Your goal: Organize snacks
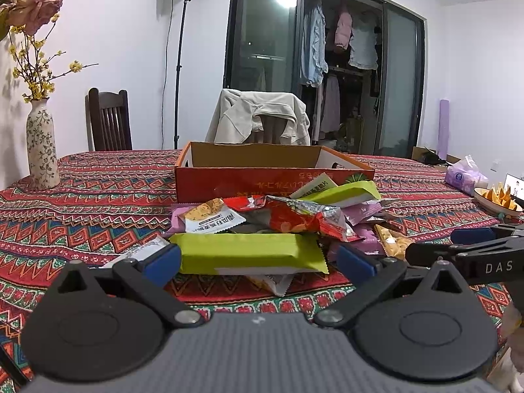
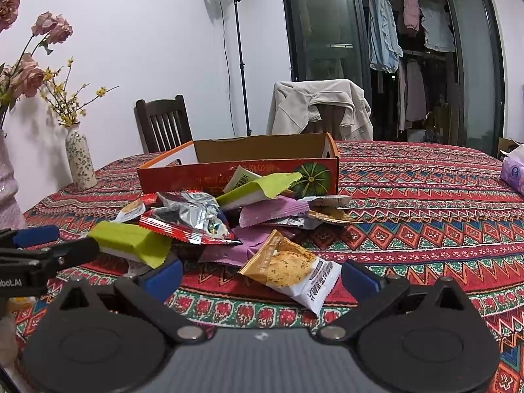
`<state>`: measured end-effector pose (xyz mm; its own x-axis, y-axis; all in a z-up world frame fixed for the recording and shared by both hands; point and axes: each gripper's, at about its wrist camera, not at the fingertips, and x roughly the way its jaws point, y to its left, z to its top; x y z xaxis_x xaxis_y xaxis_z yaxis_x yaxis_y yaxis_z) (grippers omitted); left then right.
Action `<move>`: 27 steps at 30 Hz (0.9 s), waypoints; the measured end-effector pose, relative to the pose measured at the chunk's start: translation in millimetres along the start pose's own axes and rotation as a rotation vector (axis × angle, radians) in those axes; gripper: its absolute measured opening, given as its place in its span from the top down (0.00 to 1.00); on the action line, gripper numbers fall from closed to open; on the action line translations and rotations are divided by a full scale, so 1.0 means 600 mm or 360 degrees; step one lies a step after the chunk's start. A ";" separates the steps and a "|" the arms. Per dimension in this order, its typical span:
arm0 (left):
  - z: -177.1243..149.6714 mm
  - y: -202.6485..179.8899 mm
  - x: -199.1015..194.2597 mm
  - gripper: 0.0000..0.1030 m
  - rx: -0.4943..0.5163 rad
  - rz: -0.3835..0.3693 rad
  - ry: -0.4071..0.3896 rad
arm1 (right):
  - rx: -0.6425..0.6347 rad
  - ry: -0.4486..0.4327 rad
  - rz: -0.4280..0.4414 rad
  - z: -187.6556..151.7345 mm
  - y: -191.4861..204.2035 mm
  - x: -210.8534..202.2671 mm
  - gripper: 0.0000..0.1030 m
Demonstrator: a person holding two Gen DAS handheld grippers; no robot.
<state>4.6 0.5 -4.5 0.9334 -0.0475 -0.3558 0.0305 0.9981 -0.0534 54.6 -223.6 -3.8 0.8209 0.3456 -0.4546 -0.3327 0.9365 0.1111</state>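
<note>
The left claw (image 1: pixel 258 260) is spread wide, its blue pads flanking a green packet (image 1: pixel 249 252) without pinching it. The right claw (image 2: pixel 262 273) is also spread, either side of a biscuit packet (image 2: pixel 291 270). Both packets lie at the near edge of the snack pile (image 2: pixel 229 216) on the patterned worktop (image 2: pixel 425 213), before an open red box (image 1: pixel 262 173).

Snack pile (image 1: pixel 275 229) before open box (image 1: pixel 252 167)
</note>
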 end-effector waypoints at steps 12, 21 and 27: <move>-0.001 0.000 0.000 0.00 0.0000 -0.0002 0.0001 | 0.0005 0.0002 -0.0002 0.000 0.000 0.000 0.00; -0.001 0.000 -0.001 0.00 0.0000 -0.0002 0.0000 | 0.0004 0.0006 -0.0002 -0.001 0.001 0.001 0.00; -0.001 0.000 0.000 0.00 0.0000 -0.0001 0.0000 | 0.0003 0.0010 -0.0004 -0.001 0.001 0.002 0.00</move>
<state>4.0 0.3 -5.0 0.9334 -0.0484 -0.3557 0.0314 0.9981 -0.0534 55.1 -222.8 -5.1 0.8188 0.3430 -0.4604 -0.3299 0.9374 0.1116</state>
